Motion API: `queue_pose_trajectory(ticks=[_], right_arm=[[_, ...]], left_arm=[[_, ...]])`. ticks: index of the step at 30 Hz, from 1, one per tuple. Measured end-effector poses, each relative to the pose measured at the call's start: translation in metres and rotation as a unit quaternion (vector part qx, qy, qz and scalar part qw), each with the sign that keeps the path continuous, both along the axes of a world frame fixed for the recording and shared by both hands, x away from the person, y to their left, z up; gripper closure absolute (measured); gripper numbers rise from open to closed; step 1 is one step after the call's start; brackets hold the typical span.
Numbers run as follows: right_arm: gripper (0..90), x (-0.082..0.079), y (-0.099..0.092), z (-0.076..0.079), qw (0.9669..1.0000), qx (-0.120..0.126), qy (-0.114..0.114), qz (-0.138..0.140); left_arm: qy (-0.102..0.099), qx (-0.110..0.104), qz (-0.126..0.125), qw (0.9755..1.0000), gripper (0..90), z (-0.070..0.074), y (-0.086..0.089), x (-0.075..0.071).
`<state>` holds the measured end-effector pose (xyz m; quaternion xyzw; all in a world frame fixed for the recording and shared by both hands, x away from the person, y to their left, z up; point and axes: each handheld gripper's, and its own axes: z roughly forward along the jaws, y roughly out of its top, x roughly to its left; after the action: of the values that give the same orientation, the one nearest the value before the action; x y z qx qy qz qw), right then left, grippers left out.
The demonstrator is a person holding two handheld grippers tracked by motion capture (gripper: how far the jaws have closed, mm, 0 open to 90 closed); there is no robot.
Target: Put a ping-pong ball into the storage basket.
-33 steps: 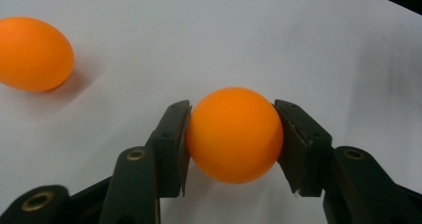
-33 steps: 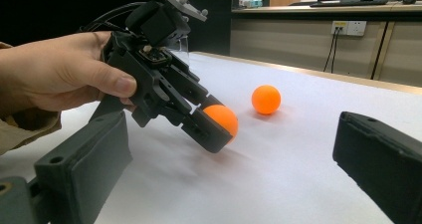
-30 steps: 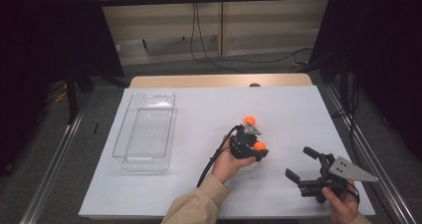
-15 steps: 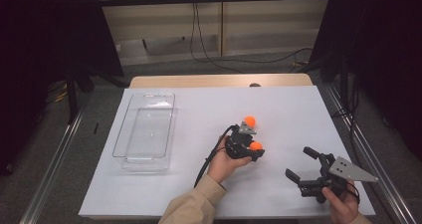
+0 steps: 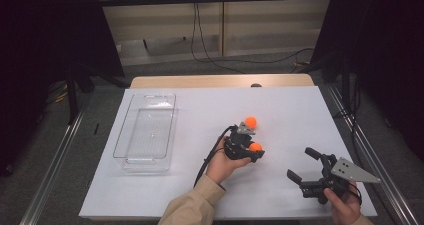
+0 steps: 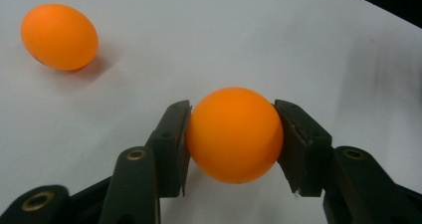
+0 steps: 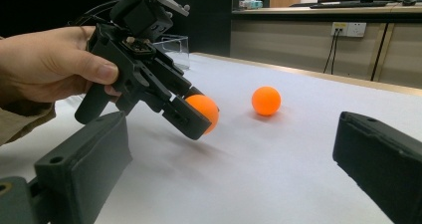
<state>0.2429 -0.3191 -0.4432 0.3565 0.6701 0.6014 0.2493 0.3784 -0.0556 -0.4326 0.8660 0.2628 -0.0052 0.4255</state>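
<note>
Orange and smooth, a table-tennis ball is sitting clamped between the two black jaws of the left gripper, low in the middle of the left gripper view, with a pad pressing on each side of it. In the high view that gripper is lying just below the centre of the frame, the person's left hand wrapping its body and a beige sleeve running off the bottom edge. A second orange ball is resting on the white worktop just above the held one in that view, and it is showing at the upper left of the left gripper view, apart from the jaws. In the right gripper view the held ball is hanging a little above the white surface at the centre left, while the loose ball is lying on the worktop to its right. A clear plastic tray is standing at the left of the high view, well apart from both balls. The right gripper is sitting at the lower right of the high view in the person's right hand, its jaws standing wide with nothing between them.
</note>
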Motion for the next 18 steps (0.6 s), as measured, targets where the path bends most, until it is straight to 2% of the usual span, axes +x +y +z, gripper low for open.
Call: queue_pose_trajectory(ticks=[18], right_arm=[[1.1, 0.0, 0.001, 0.0, 1.0, -0.001, 0.0, 0.001]], left_arm=[[0.003, 0.0, 0.024, 0.9997, 50.9, 0.002, 0.022, 0.002]])
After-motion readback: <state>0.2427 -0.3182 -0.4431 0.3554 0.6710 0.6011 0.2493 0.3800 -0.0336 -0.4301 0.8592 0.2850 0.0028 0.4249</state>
